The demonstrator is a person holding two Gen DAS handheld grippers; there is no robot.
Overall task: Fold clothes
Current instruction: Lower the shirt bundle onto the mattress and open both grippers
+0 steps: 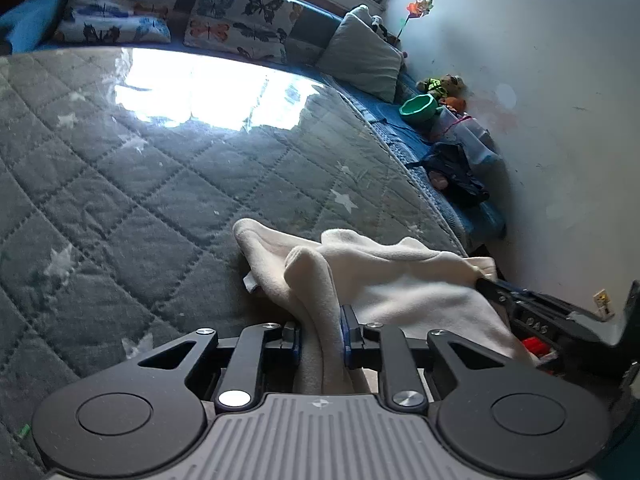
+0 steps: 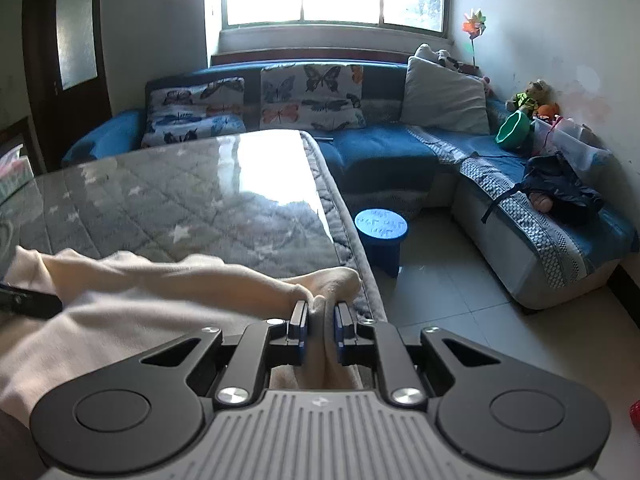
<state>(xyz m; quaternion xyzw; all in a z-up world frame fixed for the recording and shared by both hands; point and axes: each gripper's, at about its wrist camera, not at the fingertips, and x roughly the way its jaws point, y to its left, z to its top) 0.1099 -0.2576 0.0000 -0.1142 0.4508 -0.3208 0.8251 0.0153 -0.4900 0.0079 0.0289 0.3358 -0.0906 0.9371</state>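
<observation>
A cream fleece garment (image 1: 384, 276) lies bunched at the near edge of the grey quilted table (image 1: 140, 184). My left gripper (image 1: 320, 338) is shut on a thick fold of it. The garment also shows in the right wrist view (image 2: 160, 284), spread to the left. My right gripper (image 2: 321, 330) is shut on another bunched edge of it near the table's right edge (image 2: 352, 240). The right gripper's body shows in the left wrist view (image 1: 536, 312), at the garment's right end. The left gripper's body shows in the right wrist view (image 2: 28, 300), at the left.
A blue sofa (image 2: 380, 152) with butterfly cushions (image 2: 312, 96) wraps the far side and right wall. A blue stool (image 2: 382, 232) stands on the tiled floor beside the table. A green bowl (image 2: 514, 128), toys and a dark garment (image 2: 560, 188) lie on the sofa.
</observation>
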